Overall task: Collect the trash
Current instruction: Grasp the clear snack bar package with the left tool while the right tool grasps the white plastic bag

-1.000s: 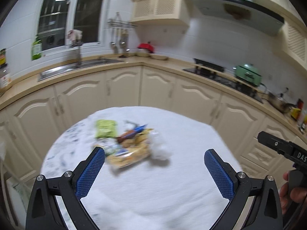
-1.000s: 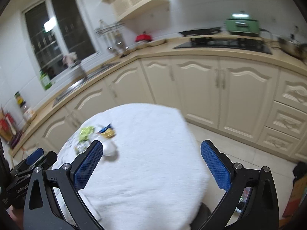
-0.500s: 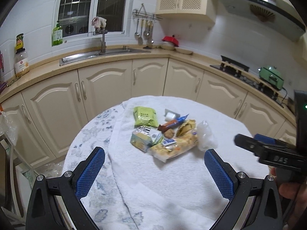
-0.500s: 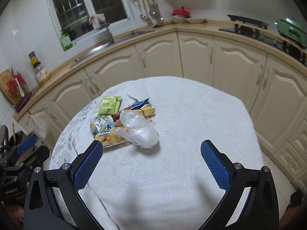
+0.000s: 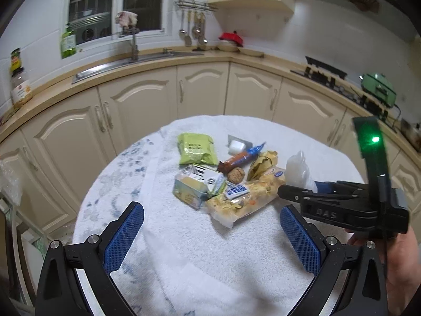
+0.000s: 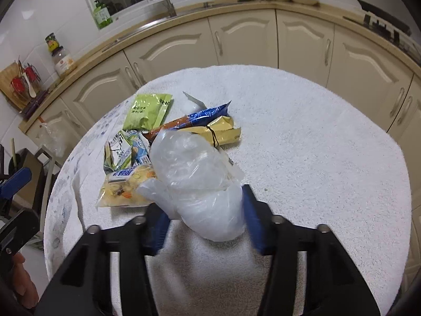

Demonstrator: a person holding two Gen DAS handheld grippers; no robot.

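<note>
Since a moment ago, right gripper (image 6: 204, 217) is closing around the bag (image 6: 200, 181) beside the wrappers (image 6: 147, 142) on the counter (image 6: 315, 158); left gripper (image 5: 210, 233) is hanging wide. Thin plastic risks slipping free.

green packet (image 5: 197, 148) | clear plastic bag (image 6: 200, 181) | white towel (image 6: 302, 158) | blue-padded black tongs (image 5: 211, 230)

Ahead of my left hand-held gripper (image 5: 211, 233) I count one green packet (image 5: 196, 148), one crumpled carton (image 5: 198, 183), one clear bag (image 5: 298, 169), one walnut (image 5: 236, 175) and four other wrappers.
</note>
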